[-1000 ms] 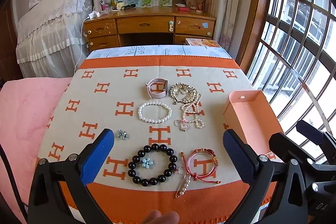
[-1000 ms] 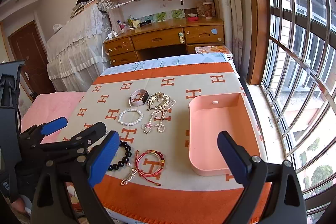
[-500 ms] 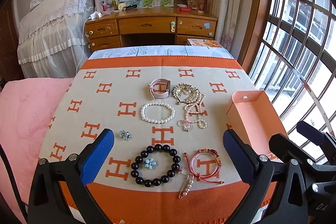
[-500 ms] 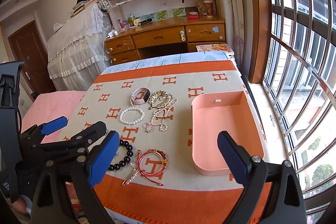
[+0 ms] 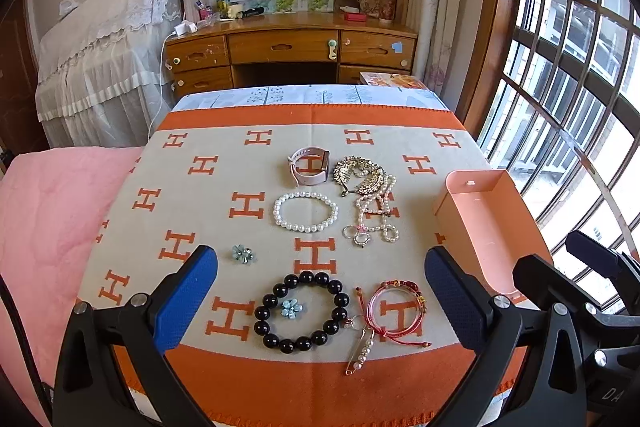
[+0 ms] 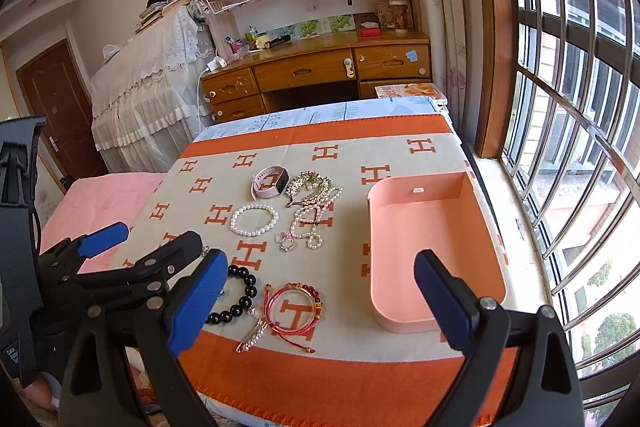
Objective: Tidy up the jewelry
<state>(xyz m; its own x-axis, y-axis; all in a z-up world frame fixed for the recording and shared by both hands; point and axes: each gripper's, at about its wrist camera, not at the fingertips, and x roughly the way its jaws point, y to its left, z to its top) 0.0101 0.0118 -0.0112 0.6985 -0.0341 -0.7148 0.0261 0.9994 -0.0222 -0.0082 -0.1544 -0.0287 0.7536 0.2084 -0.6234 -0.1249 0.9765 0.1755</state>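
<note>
A: Where does the sorting stand?

B: By my reading it hasn't begun. The orange-and-beige blanket [image 5: 248, 131] fills the middle of both views, and every piece lies loose on it. The pink tray [image 6: 434, 227], centre-right in the right wrist view, looks empty.

A: And the grippers?

B: The left gripper [image 5: 320, 291] hangs low at the bottom of its frame, jaws spread wide, holding nothing. The right gripper [image 6: 320, 299] is the same, jaws wide apart, over the near edge of the blanket with the tray's near rim behind its right finger.

A: What comes first?

B: Probably the nearest pieces. The black bead bracelet [image 5: 301, 311] sits lower centre between the left fingers, with the red cord bracelet [image 5: 396, 311] just beside it on the right. Either calls for a descent and a pinch on one strand, then a carry right to the tray. Further up are the pearl bracelet [image 5: 306, 211], the pink watch [image 5: 310, 167] and the gold brooch [image 5: 358, 173].

A: Anything hard to read?

B: The brooch and the pearl strand with rings [image 5: 374, 217] overlap, so I cannot tell whether they are tangled. One blue flower [image 5: 292, 308] lies inside the black bracelet, another blue flower [image 5: 242, 253] apart at left. In the right wrist view the left gripper's frame hides half the black bracelet. The tray's near end is cut off in the left view.
</note>
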